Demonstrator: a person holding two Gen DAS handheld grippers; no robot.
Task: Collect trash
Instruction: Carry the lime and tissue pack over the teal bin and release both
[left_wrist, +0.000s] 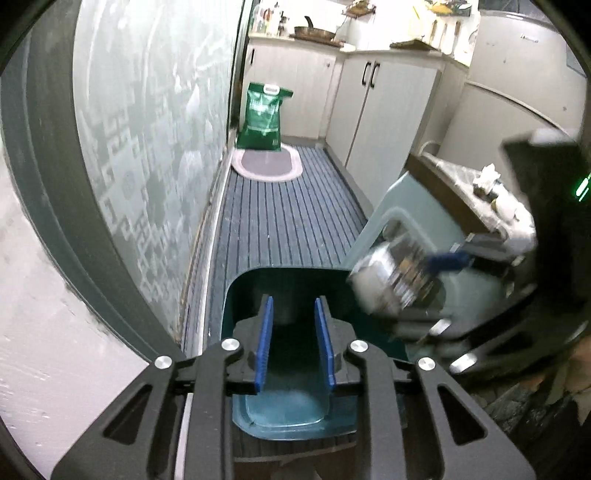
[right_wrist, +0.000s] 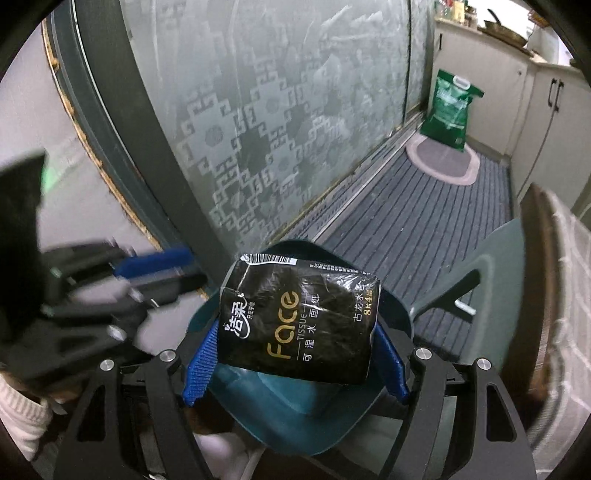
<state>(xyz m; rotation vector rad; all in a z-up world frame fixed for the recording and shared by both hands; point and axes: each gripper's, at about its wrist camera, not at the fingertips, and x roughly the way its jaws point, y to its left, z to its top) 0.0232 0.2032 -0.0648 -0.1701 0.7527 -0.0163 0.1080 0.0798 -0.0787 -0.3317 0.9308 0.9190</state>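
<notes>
On the left of both views is a big glass door (left_wrist: 147, 155). The glass is cloudy and has a square maze pattern on it. Its frame is dark and smooth.

In the left wrist view, the left tool (left_wrist: 293, 347) is at the bottom middle. Its two flat blue pads (left_wrist: 264, 343) are spread apart with nothing between them. Right under them is the bin (left_wrist: 236, 295). It is dark teal plastic, shiny, with round corners, and its top is open. The pale lid (left_wrist: 391, 206) stands tilted up at the right of the bin.

The floor (left_wrist: 280, 221) is gray with dark stripes. In the upper middle, a green bag (left_wrist: 263, 116) stands on a small oval mat (left_wrist: 267, 166).

In the right wrist view, the right tool (right_wrist: 295, 347) is at the bottom middle. It is pinching a tissue pack (right_wrist: 299, 317) between its blue pads (right_wrist: 201, 363). The pack is soft black plastic, crinkly and shiny, with gold letters. It hangs just over the open bin (right_wrist: 295, 417). In the left wrist view the pack (left_wrist: 391, 277) is a blur at the right, over the bin's edge.

At the far right of the left wrist view is a bench (left_wrist: 458, 184) with crumpled white paper (left_wrist: 487, 175) on it.
</notes>
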